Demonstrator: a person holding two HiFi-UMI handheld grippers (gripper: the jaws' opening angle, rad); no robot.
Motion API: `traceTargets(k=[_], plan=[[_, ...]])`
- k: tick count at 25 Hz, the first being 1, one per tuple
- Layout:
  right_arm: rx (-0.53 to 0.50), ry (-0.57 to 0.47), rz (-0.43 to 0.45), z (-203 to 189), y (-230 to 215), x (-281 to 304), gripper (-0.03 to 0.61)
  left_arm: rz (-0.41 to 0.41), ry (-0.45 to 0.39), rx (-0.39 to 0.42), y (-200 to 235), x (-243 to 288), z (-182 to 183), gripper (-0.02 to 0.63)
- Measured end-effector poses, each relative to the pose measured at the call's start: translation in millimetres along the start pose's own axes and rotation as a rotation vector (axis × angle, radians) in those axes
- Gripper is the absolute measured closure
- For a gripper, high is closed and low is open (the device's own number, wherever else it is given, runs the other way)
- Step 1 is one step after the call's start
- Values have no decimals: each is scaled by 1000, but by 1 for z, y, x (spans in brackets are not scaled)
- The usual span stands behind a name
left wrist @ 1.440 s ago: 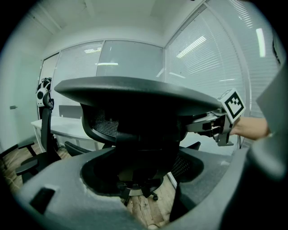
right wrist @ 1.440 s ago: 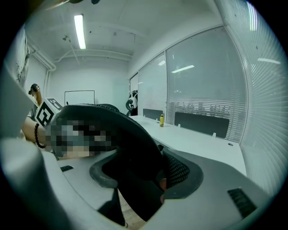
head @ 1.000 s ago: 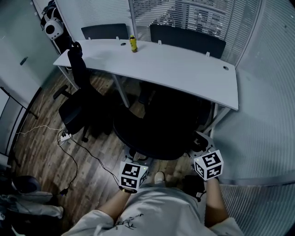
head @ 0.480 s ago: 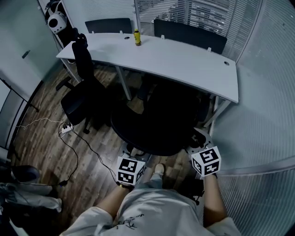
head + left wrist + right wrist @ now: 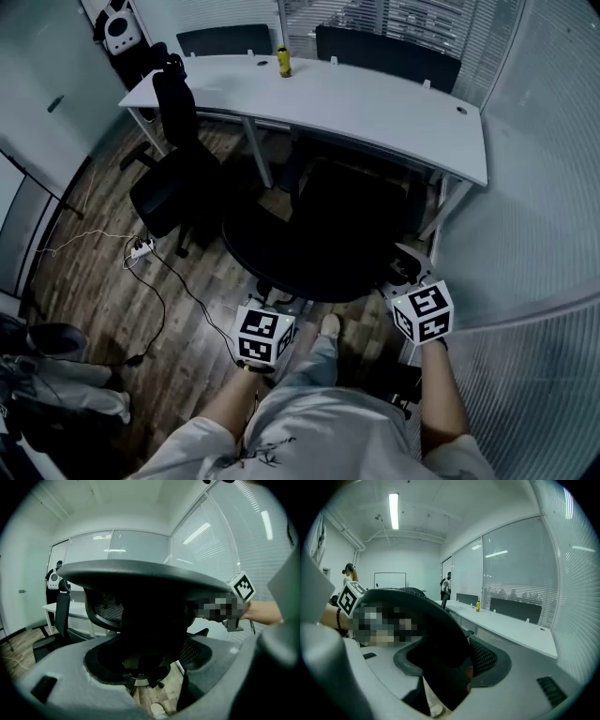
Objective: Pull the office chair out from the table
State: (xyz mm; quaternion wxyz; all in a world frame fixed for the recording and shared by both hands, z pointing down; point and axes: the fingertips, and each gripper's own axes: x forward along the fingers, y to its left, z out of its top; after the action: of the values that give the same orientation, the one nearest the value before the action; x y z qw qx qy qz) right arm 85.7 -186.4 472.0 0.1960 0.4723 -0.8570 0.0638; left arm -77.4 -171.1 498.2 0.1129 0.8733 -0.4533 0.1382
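At mid-frame in the head view, our left gripper (image 5: 278, 307) and right gripper (image 5: 405, 281) each clamp the chair (image 5: 323, 234) back, with the chair close against the counter (image 5: 375, 108), so we judge most pulling remains.

The office chair (image 5: 323, 239) stands before the table (image 5: 375, 112), close to its near edge, with a second chair (image 5: 173, 178) to its left, a bottle (image 5: 284, 62) on the table's far side, and two more chairs (image 5: 384, 70) behind the table.
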Motion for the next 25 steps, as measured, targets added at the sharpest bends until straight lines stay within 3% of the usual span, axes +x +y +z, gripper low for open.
traceTargets(k=[25], plan=[[-1, -7, 29, -24, 113, -48, 350, 26, -9, -14, -5, -115, -52, 290]])
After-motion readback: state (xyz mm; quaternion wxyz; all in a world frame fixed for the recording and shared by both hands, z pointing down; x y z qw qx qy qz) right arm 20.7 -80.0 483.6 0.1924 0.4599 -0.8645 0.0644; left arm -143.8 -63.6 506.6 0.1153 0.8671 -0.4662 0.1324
